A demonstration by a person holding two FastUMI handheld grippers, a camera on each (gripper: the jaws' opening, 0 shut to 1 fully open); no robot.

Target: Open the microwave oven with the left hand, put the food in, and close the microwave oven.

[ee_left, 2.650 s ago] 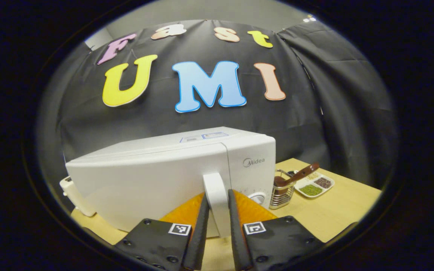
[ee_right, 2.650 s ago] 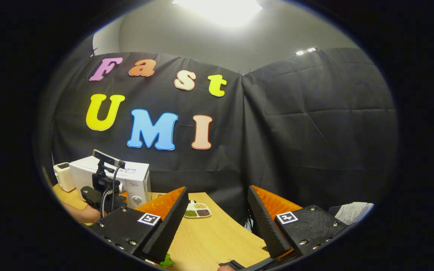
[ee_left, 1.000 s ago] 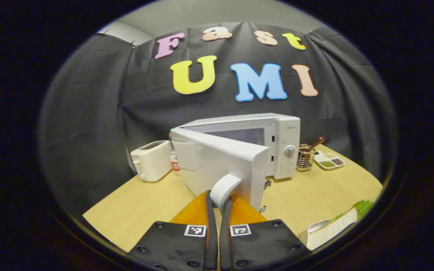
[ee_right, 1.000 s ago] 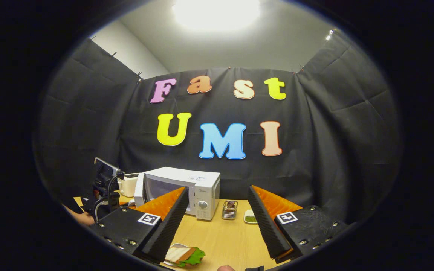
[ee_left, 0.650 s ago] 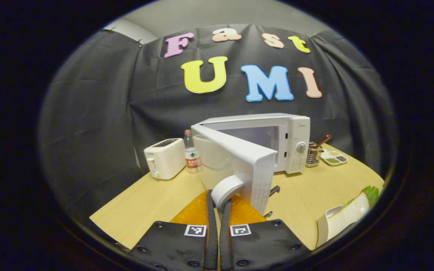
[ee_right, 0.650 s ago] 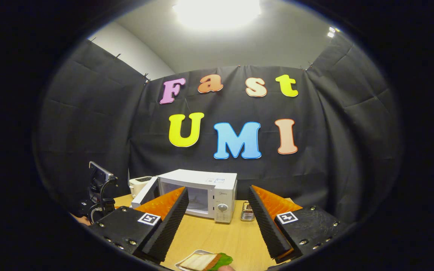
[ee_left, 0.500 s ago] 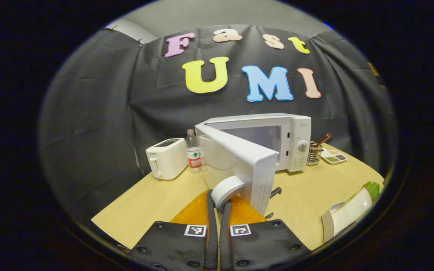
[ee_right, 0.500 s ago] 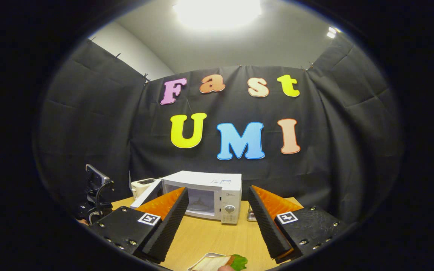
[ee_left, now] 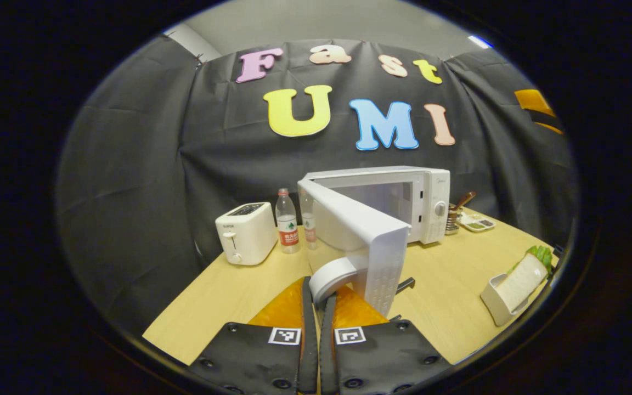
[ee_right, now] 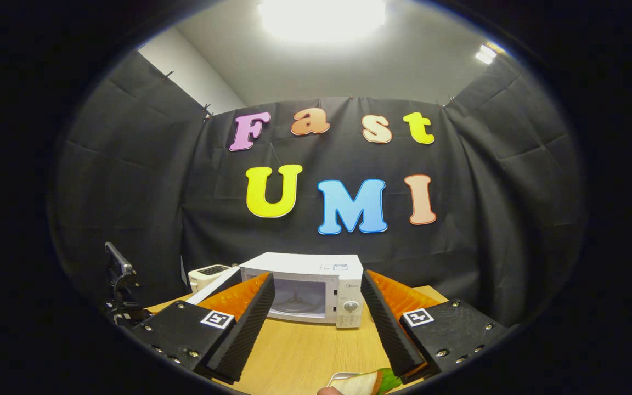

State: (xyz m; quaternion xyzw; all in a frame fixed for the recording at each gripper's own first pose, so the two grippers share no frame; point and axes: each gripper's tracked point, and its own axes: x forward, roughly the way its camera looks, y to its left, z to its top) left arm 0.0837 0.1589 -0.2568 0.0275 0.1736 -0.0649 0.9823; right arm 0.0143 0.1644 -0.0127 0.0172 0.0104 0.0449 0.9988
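Microwave oven, white box-shaped unit, sits right of centre in the left gripper view with its door swung open toward the camera. At lower centre of that view the left gripper has its jaws pressed together on the rounded white door handle. Food, a sandwich with green lettuce in a white tray, lies at the right edge on the pale wooden table. Farther back, left of centre: a white toaster and two clear water bottles.

In the right gripper view the right gripper shows at the bottom, jaws spread wide and empty, the sandwich just below them; the microwave cavity stands open beyond, lower centre.
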